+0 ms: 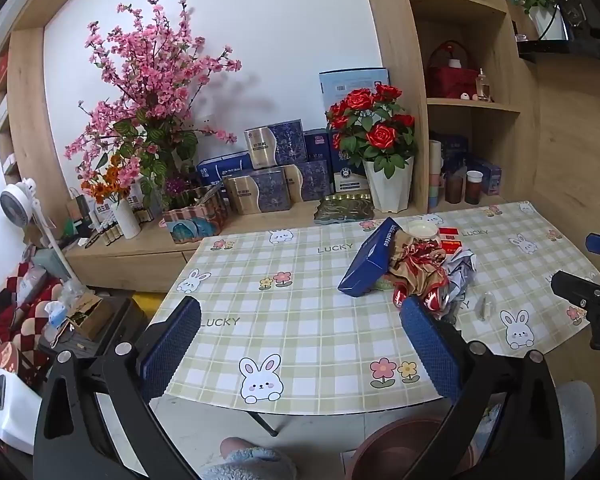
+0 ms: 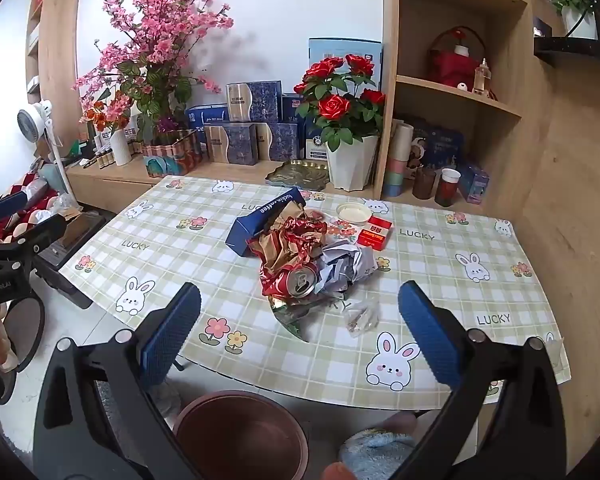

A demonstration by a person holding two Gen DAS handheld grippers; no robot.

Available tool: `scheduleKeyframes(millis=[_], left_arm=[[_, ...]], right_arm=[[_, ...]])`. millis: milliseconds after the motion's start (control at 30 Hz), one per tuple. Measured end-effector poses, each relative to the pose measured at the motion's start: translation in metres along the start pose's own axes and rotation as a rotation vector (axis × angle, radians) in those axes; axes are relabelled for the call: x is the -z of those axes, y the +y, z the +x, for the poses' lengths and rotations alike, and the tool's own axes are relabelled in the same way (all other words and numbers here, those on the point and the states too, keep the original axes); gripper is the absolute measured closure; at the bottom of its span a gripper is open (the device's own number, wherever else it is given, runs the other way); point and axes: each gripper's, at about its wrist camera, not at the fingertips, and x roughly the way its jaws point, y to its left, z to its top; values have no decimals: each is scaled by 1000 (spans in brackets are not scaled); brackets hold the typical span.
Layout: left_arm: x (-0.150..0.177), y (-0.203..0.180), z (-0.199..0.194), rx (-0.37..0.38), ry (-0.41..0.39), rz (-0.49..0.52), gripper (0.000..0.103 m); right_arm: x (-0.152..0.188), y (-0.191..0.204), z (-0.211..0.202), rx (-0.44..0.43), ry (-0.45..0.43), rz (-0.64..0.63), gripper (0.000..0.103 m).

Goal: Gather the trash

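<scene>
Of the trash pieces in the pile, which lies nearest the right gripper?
The small clear plastic wrapper, lying apart at the pile's near edge. The crushed red can, grey paper wad and blue box lie farther back.

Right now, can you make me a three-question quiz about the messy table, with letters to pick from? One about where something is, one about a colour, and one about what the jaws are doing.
1. Where is the brown bin?
A. on the table
B. on the floor below the table's near edge
C. on the shelf

2. What colour is the long coffee box in the trash pile?
A. blue
B. yellow
C. pink

3. How do the jaws of the right gripper stand?
A. shut on the can
B. shut on paper
C. wide open, holding nothing

Answers:
1 B, the bin sits low in front of the checked tablecloth.
2 A, the box is dark blue with white letters.
3 C, the two blue pads are far apart, with the crushed red can lying untouched beyond them.
</scene>
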Motion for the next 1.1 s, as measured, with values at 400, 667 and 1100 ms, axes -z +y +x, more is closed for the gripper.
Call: scheduleKeyframes(millis=[400,667,1100], left_arm=[[2,4,-2,-20,-8,17,5],[1,5,-2,-33,-12,18,5],[1,5,-3,-31,-11,19,5]], right_arm=[[1,2,2,2,0,-1,6],[1,2,0,2,-5,0,6],[-3,-1,-2,-1,-14,2,6]])
